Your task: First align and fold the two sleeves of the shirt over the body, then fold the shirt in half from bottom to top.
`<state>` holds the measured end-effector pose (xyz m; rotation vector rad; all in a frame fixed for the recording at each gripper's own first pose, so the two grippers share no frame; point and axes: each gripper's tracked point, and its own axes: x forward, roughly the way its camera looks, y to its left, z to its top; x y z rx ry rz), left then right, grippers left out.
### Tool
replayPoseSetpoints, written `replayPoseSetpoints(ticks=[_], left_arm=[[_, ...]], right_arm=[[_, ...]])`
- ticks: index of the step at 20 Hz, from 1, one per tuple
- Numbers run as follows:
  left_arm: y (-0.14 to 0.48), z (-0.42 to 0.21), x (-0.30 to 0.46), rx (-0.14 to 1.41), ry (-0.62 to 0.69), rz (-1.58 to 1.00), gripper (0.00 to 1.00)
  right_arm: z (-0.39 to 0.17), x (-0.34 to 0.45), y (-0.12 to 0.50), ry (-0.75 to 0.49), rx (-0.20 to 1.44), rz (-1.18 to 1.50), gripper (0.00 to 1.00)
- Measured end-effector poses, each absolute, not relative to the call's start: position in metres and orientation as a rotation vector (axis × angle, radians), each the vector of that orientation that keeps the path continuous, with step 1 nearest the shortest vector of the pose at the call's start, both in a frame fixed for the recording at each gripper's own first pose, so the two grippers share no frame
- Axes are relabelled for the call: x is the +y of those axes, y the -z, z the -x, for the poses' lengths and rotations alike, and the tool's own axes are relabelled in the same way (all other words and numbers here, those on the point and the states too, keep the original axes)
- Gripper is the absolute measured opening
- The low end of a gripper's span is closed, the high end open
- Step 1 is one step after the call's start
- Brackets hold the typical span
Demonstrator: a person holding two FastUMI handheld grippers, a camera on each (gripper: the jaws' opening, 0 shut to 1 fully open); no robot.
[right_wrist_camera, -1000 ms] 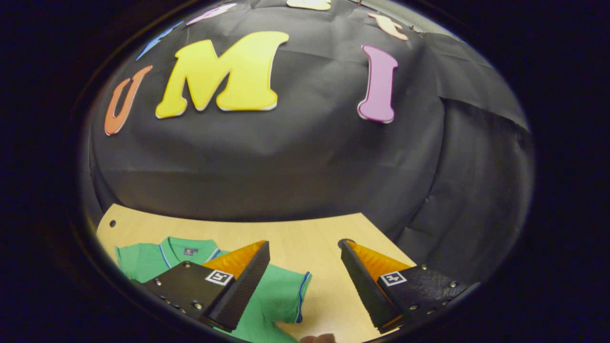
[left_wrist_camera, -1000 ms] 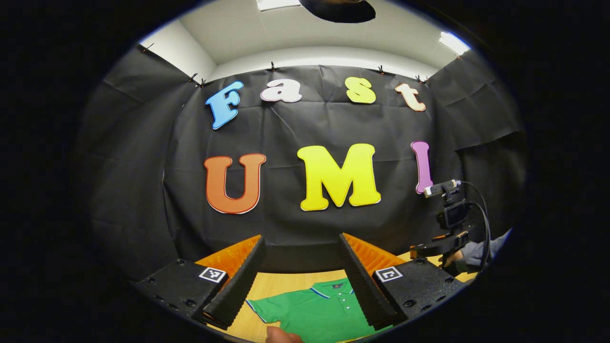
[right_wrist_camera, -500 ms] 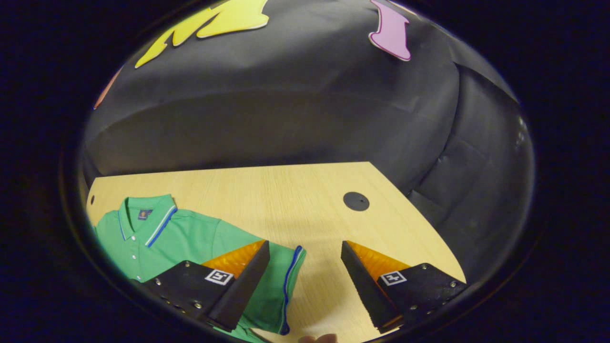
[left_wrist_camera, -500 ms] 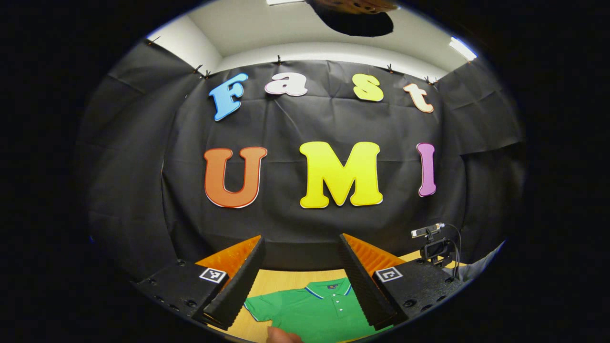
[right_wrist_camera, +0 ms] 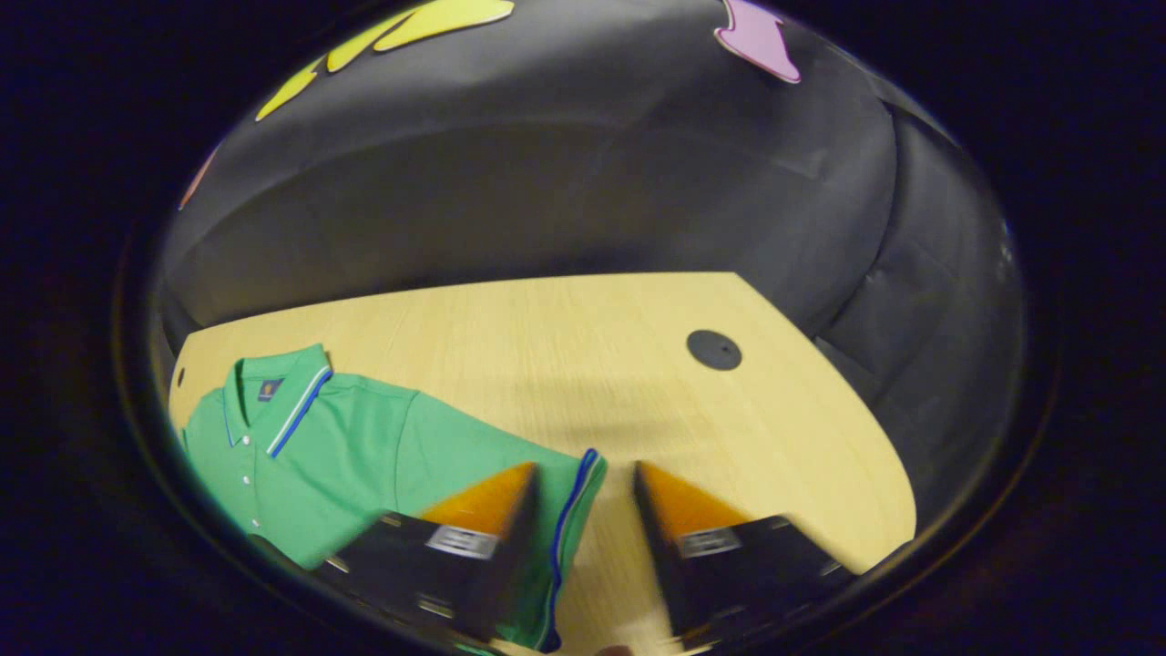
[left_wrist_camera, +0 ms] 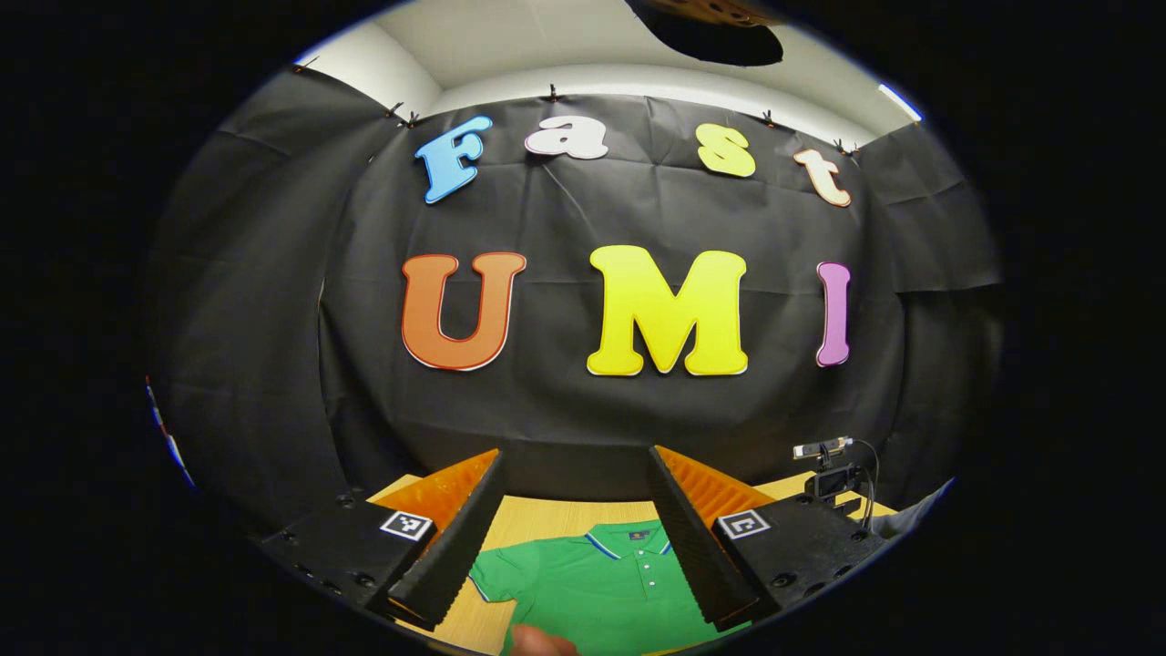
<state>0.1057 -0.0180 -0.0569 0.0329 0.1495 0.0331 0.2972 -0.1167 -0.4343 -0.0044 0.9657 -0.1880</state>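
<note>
A green polo shirt (right_wrist_camera: 364,456) with blue-and-white trim lies flat on the pale wooden table (right_wrist_camera: 592,346), collar (right_wrist_camera: 273,401) toward the booth's wall. My right gripper (right_wrist_camera: 585,469) is low over the shirt's sleeve. Its fingers are blurred and partly closed, with the blue-trimmed sleeve hem (right_wrist_camera: 574,510) in the gap between them. In the left gripper view the shirt (left_wrist_camera: 592,583) lies below and between the fingers of my left gripper (left_wrist_camera: 576,460), which is open, holds nothing and hangs above the table. The right gripper (left_wrist_camera: 831,474) also appears far off at the right.
A black round disc (right_wrist_camera: 713,349) is set into the table beyond the sleeve, near the right corner. Bare wood stretches between the shirt and the wall. A person's grey sleeve (left_wrist_camera: 911,519) shows behind the far gripper, and a fingertip (left_wrist_camera: 537,642) at the bottom edge.
My right gripper has tipped down and dropped toward the sleeve, and its fingers have drawn closer together around the hem. The left gripper has shifted only slightly.
</note>
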Motion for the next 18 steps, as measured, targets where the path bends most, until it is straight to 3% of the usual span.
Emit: replayPoseSetpoints(ticks=[2, 18], left_arm=[[0.058, -0.106, -0.014, 0.156, -0.043, -0.037, 0.98], [0.066, -0.101, 0.005, 0.188, -0.092, -0.02, 0.98]], right_arm=[[-0.301, -0.112, 0.432, 0.234, 0.974, -0.02, 0.02], [-0.306, -0.097, 0.408, 0.173, 0.936, -0.089, 0.01]])
